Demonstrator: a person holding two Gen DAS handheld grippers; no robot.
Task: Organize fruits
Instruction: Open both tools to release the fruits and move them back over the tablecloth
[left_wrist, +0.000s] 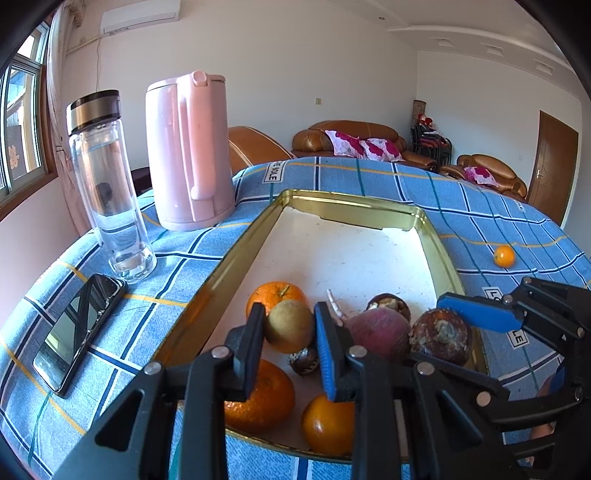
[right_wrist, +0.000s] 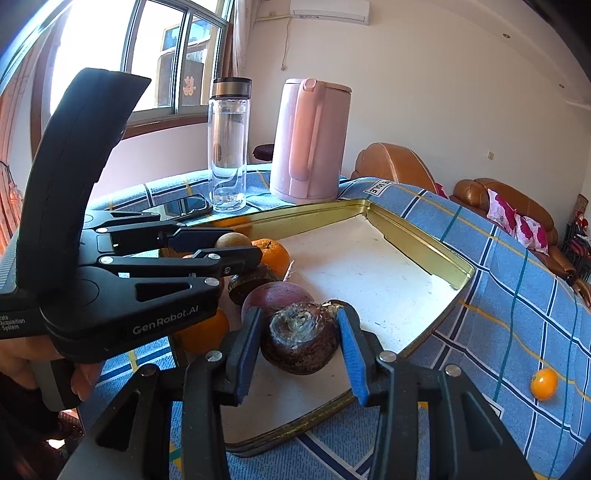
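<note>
A gold tin tray (left_wrist: 236, 251) with a white floor lies on the blue checked cloth. At its near end lie three oranges (left_wrist: 277, 293), a reddish-purple fruit (left_wrist: 380, 332) and a dark round fruit (left_wrist: 389, 304). My left gripper (left_wrist: 289, 332) is shut on a small yellow-brown round fruit (left_wrist: 289, 326), with a pad against each side of it. My right gripper (right_wrist: 299, 332) is shut on a dark brown scaly fruit (right_wrist: 301, 338) at the tray's near right corner. Off to the right, outside the tray, one small orange (right_wrist: 543, 384) lies on the cloth.
Left of the tray stand a pink kettle (left_wrist: 188, 151) and a glass bottle (left_wrist: 107, 184). A black phone (left_wrist: 79, 328) lies flat near the table's left edge. Brown sofas stand beyond the far edge. A hand (right_wrist: 85, 384) holds the left gripper.
</note>
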